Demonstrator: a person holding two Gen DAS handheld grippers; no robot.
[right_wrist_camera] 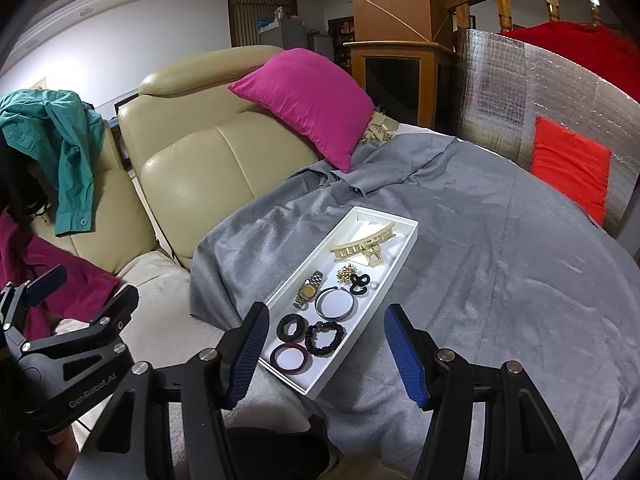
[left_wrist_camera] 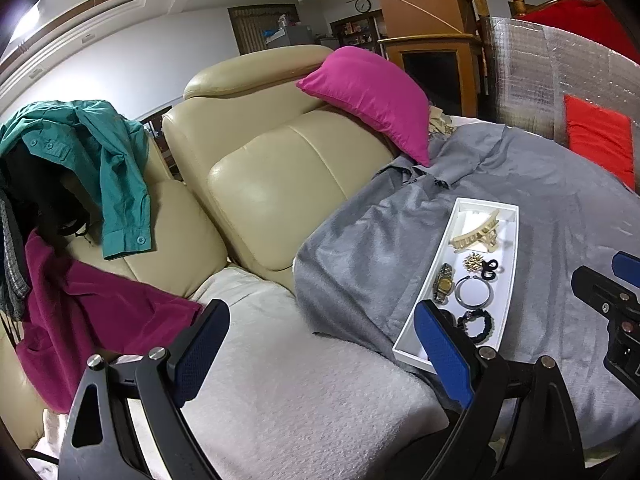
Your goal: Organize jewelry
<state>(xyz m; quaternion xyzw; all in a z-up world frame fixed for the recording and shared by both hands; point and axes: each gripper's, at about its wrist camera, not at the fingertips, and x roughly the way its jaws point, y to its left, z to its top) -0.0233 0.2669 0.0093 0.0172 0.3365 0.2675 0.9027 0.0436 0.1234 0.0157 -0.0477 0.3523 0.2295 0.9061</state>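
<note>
A white rectangular tray [right_wrist_camera: 404, 236] lies on a grey cloth [right_wrist_camera: 500, 280]; it also shows in the left wrist view [left_wrist_camera: 510, 280]. In it lie a cream hair claw [right_wrist_camera: 362, 246], a gold brooch [right_wrist_camera: 347, 273], a gold watch [right_wrist_camera: 308, 290], a silver bangle [right_wrist_camera: 335, 303], a black bead bracelet [right_wrist_camera: 325, 337], a black scrunchie [right_wrist_camera: 292, 327] and a dark red bangle [right_wrist_camera: 291, 356]. My right gripper [right_wrist_camera: 324, 358] is open and empty, just above the tray's near end. My left gripper [left_wrist_camera: 320, 354] is open and empty, left of the tray over a white blanket.
A cream leather sofa [left_wrist_camera: 280, 168] carries a magenta pillow [left_wrist_camera: 372, 96], a teal shirt [left_wrist_camera: 108, 168] and a magenta garment [left_wrist_camera: 80, 312]. A foil panel [right_wrist_camera: 540, 92] with a red cushion [right_wrist_camera: 568, 164] stands at the right.
</note>
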